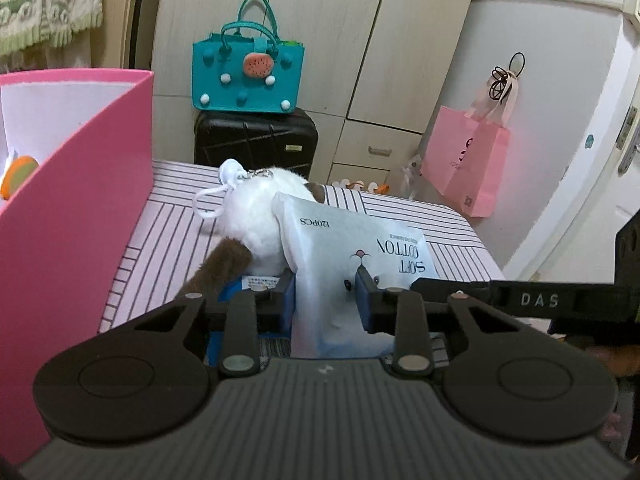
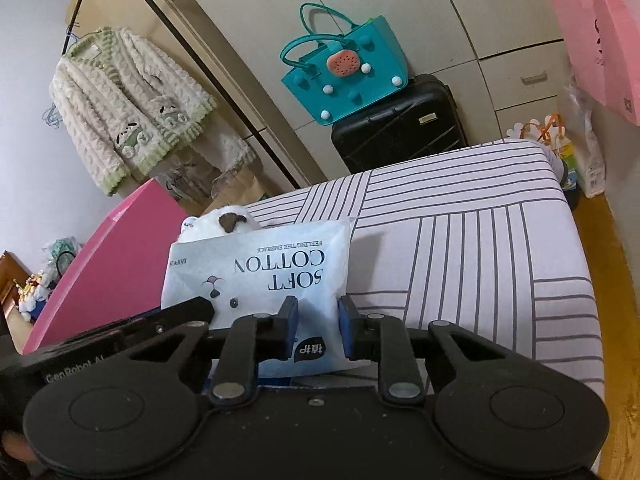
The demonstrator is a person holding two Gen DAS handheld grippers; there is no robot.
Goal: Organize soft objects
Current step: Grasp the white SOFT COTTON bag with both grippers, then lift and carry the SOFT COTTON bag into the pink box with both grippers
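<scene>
A pale blue "SOFT COTTON" pack (image 1: pixel 340 248) stands upright on the striped bed sheet (image 1: pixel 168 240). My left gripper (image 1: pixel 326 296) is shut on its lower part, blue pads pressing both faces. My right gripper (image 2: pixel 318 320) is shut on the same pack (image 2: pixel 272 268) near its bottom right corner. Behind the pack lies a white plush toy (image 1: pixel 256 216) with a brown tail and a white key clip; only its head (image 2: pixel 230 218) shows in the right wrist view. A finger of the right gripper (image 1: pixel 520 300) reaches in from the right.
A tall pink box (image 1: pixel 72 208) stands open at the left on the bed, touching nothing I hold. Beyond the bed are a black suitcase (image 1: pixel 256 140) with a teal bag (image 1: pixel 248 76) on top, a pink paper bag (image 1: pixel 468 160) and a hanging fleece jacket (image 2: pixel 128 112).
</scene>
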